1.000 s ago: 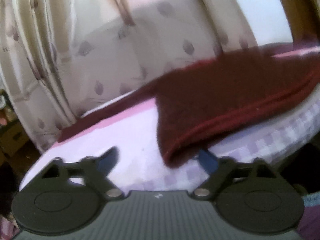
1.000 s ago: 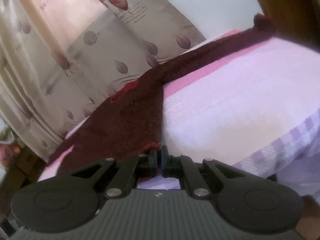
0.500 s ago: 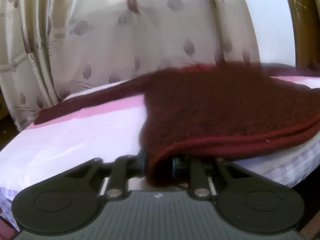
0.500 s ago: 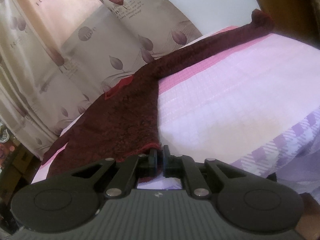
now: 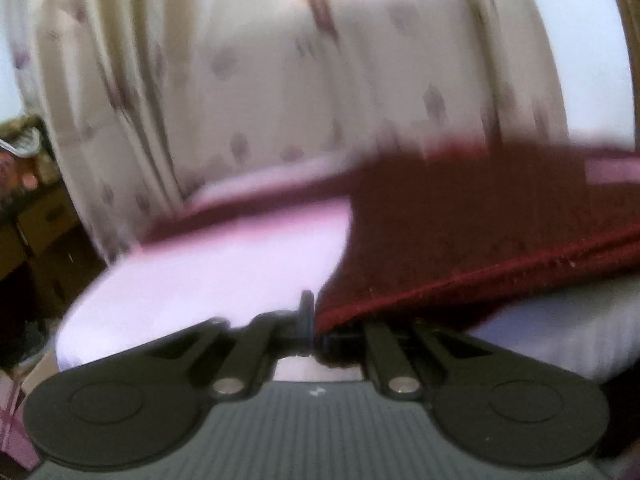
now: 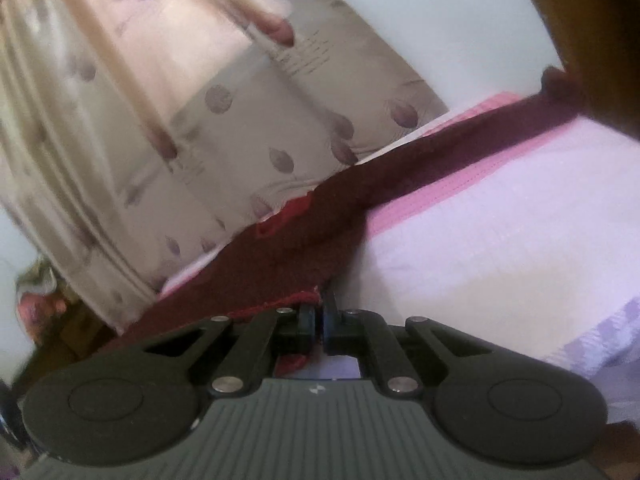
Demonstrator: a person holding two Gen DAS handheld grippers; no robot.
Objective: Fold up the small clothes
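A dark maroon knitted garment (image 5: 480, 224) with a red hem lies spread on a bed with a pink and lilac sheet (image 5: 224, 272). My left gripper (image 5: 316, 328) is shut on the garment's near left hem corner, which is lifted off the sheet. In the right wrist view the same garment (image 6: 288, 256) stretches from the near left to the far right, one sleeve running along the bed's far edge. My right gripper (image 6: 319, 320) is shut on its near right hem corner. Both views are blurred.
A beige curtain with leaf print (image 5: 280, 80) hangs right behind the bed; it also shows in the right wrist view (image 6: 160, 120). Cardboard boxes and clutter (image 5: 36, 208) stand at the far left. A wooden frame (image 6: 592, 40) rises at the right.
My left gripper, open one second ago, has closed on the hem corner and lifted it. My right gripper has stayed shut on its corner, and both views have shifted with motion blur.
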